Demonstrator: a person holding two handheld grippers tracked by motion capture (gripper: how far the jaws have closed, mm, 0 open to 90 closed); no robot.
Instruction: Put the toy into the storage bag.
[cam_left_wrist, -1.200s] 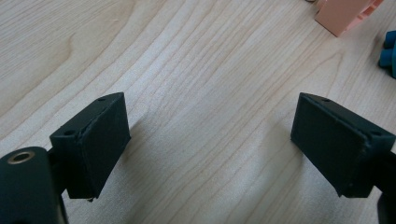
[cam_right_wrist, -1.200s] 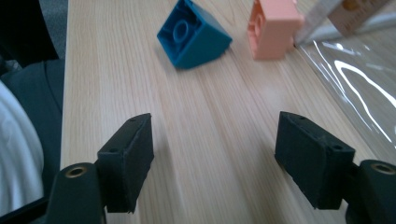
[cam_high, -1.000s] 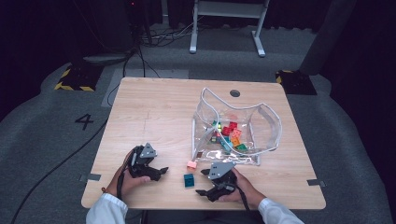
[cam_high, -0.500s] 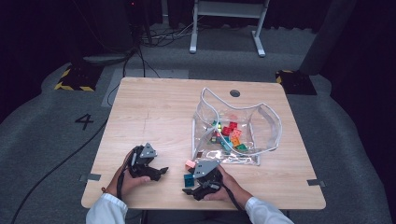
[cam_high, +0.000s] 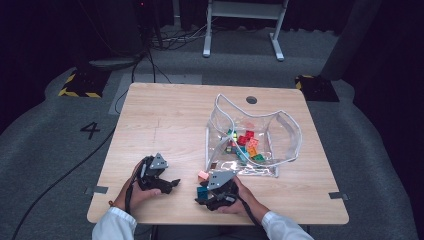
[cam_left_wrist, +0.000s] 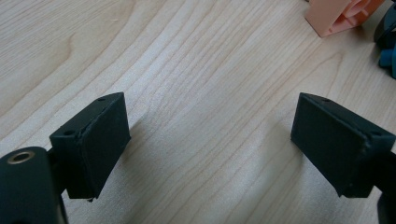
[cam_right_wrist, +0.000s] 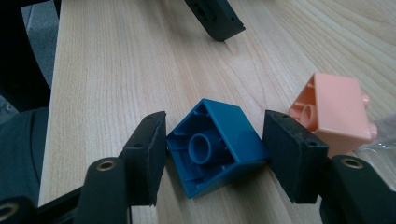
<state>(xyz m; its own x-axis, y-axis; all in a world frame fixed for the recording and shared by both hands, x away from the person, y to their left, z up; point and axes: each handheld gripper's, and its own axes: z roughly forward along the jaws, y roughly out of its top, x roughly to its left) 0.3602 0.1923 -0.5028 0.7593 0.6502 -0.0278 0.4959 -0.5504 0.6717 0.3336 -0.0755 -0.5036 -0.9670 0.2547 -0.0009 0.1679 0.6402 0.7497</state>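
A blue brick (cam_right_wrist: 217, 147) lies tipped on the wooden table (cam_high: 165, 125), its hollow underside toward the right gripper view. My right gripper (cam_right_wrist: 215, 128) has just been closing its jaws, and both pads now touch the brick's sides. A peach brick (cam_right_wrist: 334, 109) sits just beyond it. From above, the right gripper (cam_high: 205, 196) is near the table's front edge with the blue brick (cam_high: 202, 191) at its tips and the peach brick (cam_high: 203, 175) behind. My left gripper (cam_high: 169, 185) stands open over bare wood, nothing between its jaws (cam_left_wrist: 210, 135).
A clear plastic bag (cam_high: 280, 130) holding several coloured bricks stands at the right middle of the table, just behind the right hand. The left gripper's jaw tip (cam_right_wrist: 215, 18) shows ahead of the right gripper. The peach brick (cam_left_wrist: 343, 16) lies beyond the left gripper.
My right gripper has slid left to the blue brick and narrowed its jaws around it. The left gripper has stayed where it was.
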